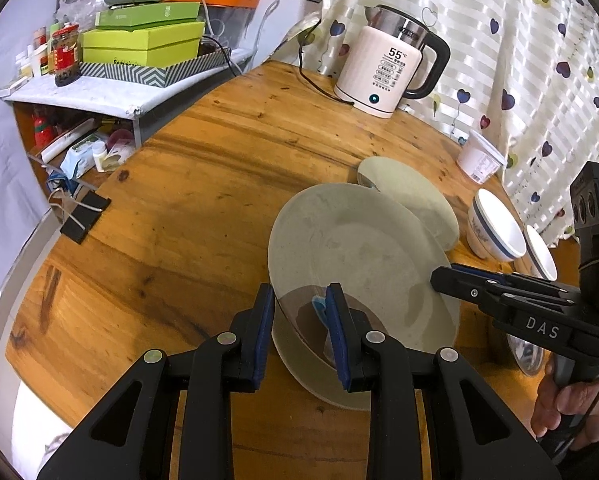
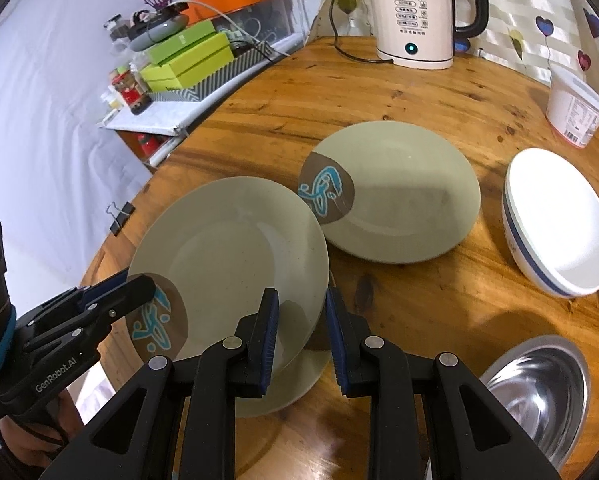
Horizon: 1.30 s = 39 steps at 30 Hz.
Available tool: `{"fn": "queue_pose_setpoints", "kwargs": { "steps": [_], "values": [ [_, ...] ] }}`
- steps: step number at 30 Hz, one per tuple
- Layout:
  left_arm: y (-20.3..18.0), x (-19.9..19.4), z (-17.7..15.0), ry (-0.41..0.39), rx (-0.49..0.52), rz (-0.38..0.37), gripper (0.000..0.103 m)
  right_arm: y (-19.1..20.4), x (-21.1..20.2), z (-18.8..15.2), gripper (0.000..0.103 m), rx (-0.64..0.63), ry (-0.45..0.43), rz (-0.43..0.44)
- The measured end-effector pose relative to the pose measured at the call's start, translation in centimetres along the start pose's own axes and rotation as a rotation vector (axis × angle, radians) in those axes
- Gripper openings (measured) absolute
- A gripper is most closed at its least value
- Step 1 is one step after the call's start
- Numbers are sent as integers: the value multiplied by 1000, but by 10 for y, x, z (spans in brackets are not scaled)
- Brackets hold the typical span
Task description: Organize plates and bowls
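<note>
A grey-green plate [image 2: 227, 252] with a brown and blue emblem is tilted up off the wooden table, held at two rim points. My left gripper [image 1: 299, 312] straddles its emblem edge, fingers not pressed tight. My right gripper [image 2: 299, 320] straddles the opposite rim, also with a gap. The plate also shows in the left wrist view [image 1: 359, 260]. A second matching plate [image 2: 395, 196] lies flat just beyond. Two white bowls with a blue band [image 2: 559, 224] stand right, and a steel bowl [image 2: 535, 396] sits near right.
A white electric kettle [image 2: 415, 12] with its cord stands at the back. A white tub [image 2: 575, 112] is back right. A shelf with green boxes [image 1: 139, 44] flanks the left. A black binder clip [image 1: 83, 216] lies at the table's left edge.
</note>
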<state>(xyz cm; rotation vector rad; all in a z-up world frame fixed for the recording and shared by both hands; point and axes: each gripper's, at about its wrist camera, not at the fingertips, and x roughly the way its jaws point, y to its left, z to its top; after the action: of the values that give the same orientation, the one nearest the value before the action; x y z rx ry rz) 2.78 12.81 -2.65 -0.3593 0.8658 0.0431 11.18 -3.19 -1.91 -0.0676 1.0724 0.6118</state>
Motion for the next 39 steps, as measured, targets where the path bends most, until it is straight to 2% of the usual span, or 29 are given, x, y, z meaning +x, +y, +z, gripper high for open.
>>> {"fn": "queue_pose_setpoints", "kwargs": {
  "steps": [39],
  "values": [
    [-1,11,-18,46,6,18,28,2,12,-20,26,-12,23,-31]
  ]
}}
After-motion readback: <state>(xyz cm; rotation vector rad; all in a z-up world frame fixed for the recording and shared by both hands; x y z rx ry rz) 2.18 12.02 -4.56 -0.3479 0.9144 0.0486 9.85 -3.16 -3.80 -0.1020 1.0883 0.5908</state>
